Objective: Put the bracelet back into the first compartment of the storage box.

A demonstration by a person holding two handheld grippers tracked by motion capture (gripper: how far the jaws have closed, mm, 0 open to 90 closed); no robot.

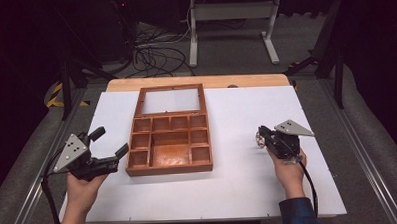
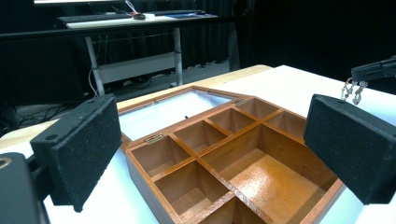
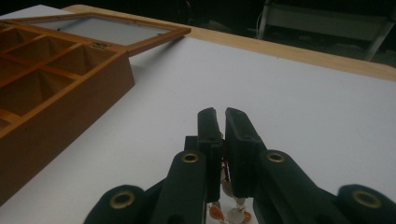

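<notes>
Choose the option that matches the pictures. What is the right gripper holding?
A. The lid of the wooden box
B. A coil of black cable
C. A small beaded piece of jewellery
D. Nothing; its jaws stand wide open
C: the right gripper has its jaws shut on a beaded piece of jewellery that dangles beneath them, clear of the open wooden box.

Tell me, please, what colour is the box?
Reddish-brown wood; the box shows best in the left gripper view.
</notes>
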